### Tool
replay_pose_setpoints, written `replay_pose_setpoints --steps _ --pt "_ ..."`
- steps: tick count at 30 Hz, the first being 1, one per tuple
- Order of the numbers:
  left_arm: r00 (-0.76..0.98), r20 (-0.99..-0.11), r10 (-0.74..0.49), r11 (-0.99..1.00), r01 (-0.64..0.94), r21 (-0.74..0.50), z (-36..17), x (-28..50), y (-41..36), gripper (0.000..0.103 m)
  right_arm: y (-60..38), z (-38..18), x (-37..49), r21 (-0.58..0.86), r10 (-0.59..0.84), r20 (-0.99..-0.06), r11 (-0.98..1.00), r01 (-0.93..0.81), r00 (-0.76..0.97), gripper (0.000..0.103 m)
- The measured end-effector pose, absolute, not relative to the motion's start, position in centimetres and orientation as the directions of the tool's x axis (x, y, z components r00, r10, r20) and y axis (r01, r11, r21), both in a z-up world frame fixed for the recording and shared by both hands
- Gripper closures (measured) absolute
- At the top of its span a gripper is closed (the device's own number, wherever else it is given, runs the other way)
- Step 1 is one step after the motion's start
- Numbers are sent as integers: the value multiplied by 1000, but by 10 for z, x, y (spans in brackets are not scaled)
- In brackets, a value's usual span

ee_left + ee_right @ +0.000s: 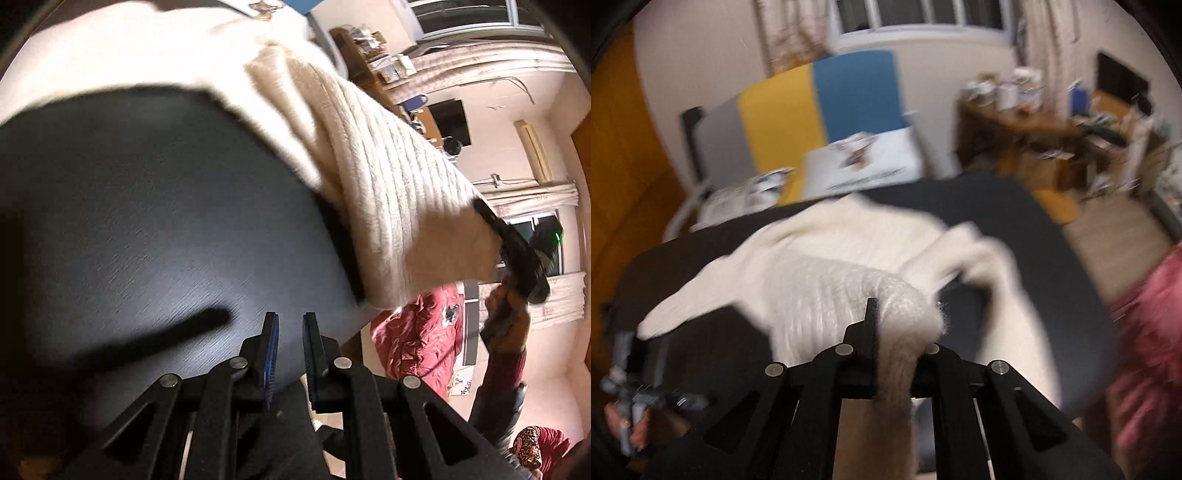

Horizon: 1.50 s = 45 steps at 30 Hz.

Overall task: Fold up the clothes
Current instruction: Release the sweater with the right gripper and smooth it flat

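Fold just begun: right tool clenched on the cream sweater hem, lifting it at 6 o'clock; left tool narrowly parted, empty, over dark desk. Sleeves remain unfolded.

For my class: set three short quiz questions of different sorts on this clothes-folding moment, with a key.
1. True or false: the right gripper is shut on the cream sweater.
2. Multiple choice: between its fingers the left gripper has A) the sweater B) nothing C) a red garment.
3. Fill in: the sweater lies partly on the dark ____.

Key: 1 true. 2 B; a narrow gap shows between its blue pads. 3 table.
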<state>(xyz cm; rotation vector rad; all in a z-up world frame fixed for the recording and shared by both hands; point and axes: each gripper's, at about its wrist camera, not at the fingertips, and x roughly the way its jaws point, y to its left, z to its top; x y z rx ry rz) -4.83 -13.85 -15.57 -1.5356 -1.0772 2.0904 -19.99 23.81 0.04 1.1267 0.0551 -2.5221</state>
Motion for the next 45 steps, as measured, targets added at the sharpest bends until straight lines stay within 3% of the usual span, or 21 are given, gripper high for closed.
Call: replay_pose_setpoints --steps 2,6,9,13,17,18,19,21,28,29,32,45 --pt "-366 -646 670 -637 165 -753 -156 -64 -132 92 244 3 -224 35 -224 -738 -955 296 -637 96" --pt "-375 -614 694 -588 197 -785 -164 -100 -122 92 258 -21 -267 25 -153 -782 -976 216 -604 95" --pt "-374 -601 706 -552 242 -798 -178 -126 -112 92 268 -47 -291 49 -137 -811 -985 166 -568 91" --pt "-365 -608 705 -532 294 -794 -195 -150 -101 92 282 -63 -284 120 -190 -789 -980 157 -585 76" --pt "-368 -598 712 -479 368 -797 -214 -162 -92 90 291 -57 -252 121 -205 -738 -977 173 -643 73" --pt "-373 -598 709 -468 385 -795 -218 -164 -89 90 292 -54 -243 121 -209 -723 -977 177 -659 67" --pt "-378 -599 706 -460 399 -793 -221 -167 -88 90 294 -51 -234 123 -216 -706 -975 184 -674 54" --pt "-397 -585 708 -422 427 -800 -227 -172 -86 88 298 -45 -216 127 -231 -673 -972 199 -702 44" --pt "-418 -603 680 -407 469 -784 -229 -182 -73 85 304 -39 -156 135 -268 -622 -962 236 -736 40" --pt "-420 -603 678 -407 468 -784 -229 -182 -70 85 302 -43 -149 147 -276 -624 -960 237 -731 40" --pt "-427 -640 639 -465 448 -763 -223 -184 -62 97 297 -57 -135 160 -293 -644 -955 249 -707 40" --pt "-431 -748 506 -706 291 -645 -157 -146 -107 99 272 -116 -100 289 -368 -722 -930 227 -586 40"
